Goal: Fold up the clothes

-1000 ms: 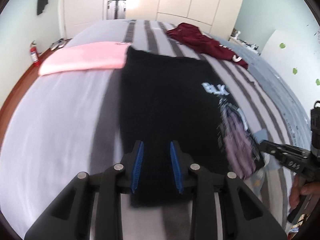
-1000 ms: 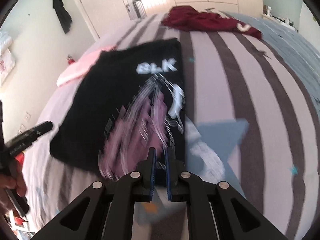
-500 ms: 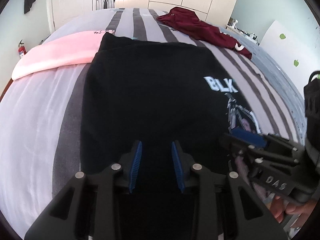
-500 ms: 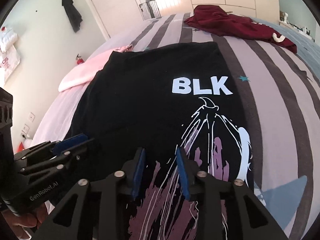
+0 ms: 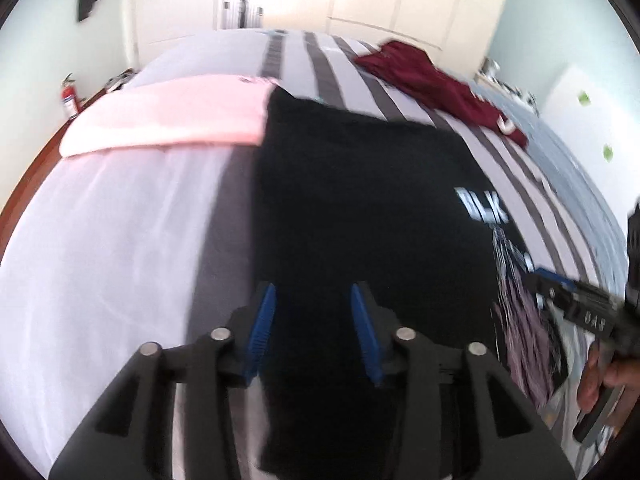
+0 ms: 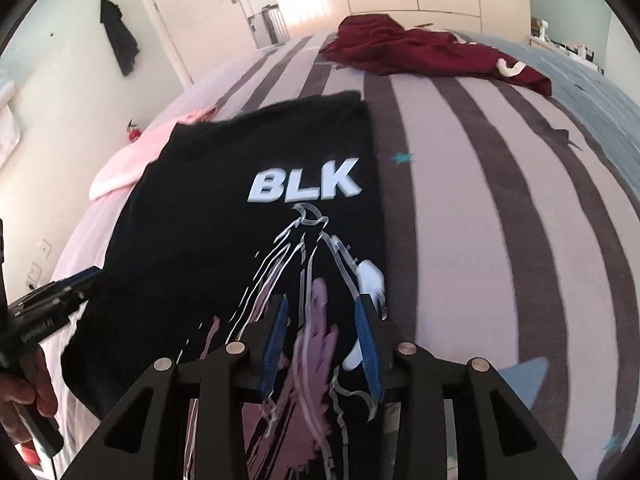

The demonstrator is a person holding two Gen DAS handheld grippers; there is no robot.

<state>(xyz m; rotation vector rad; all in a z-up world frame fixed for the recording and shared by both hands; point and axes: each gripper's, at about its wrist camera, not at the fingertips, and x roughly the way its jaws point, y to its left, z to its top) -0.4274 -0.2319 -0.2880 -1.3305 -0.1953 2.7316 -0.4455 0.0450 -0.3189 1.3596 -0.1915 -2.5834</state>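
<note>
**K:** Left wrist view, biggest first: striped bed point(image 5: 120, 240) fills the whole field ahead of the tool. Black T-shirt point(image 5: 360, 200) lies flat on it, straight ahead of the left gripper point(image 5: 314, 320) and running under it. Frame is motion-blurred.

**M:** Other clothes?

**K:** Pink garment point(image 5: 172, 116) ahead-left, its near corner touching the shirt's far-left corner. Maroon garment point(image 5: 436, 80) far ahead-right, well apart from the shirt, crumpled.

**M:** Left jaws?

**K:** Apart and opening. Blue pads point(image 5: 262, 328) stand over black fabric; fabric shows in the gap, but nothing is pinched.

**M:** Right wrist view?

**K:** Same bed point(image 6: 500, 220), mostly off to the tool's right. Same black T-shirt point(image 6: 240, 248), printed side up, white "BLK" lettering point(image 6: 306, 186) ahead of the tool, pink-and-white graphic running back under the right gripper point(image 6: 324, 340). Shirt's right edge sits just right of the jaw line.

**M:** Right jaws?

**K:** Apart, not clamped. Print shows between the pads point(image 6: 366, 340); no cloth lifted.

**M:** Do the tools see each other?

**K:** Yes. Left gripper point(image 6: 60, 292) sits at the far left of the right view, near the shirt's left edge, with a hand point(image 6: 24, 400) on its grip. Right gripper point(image 5: 576, 300) is at the far right of the left view, over the shirt's print; hand point(image 5: 604, 376) below it.

**M:** Small stuff?

**K:** Red fire extinguisher point(image 5: 69, 98) against the wall, far ahead-left.
</note>
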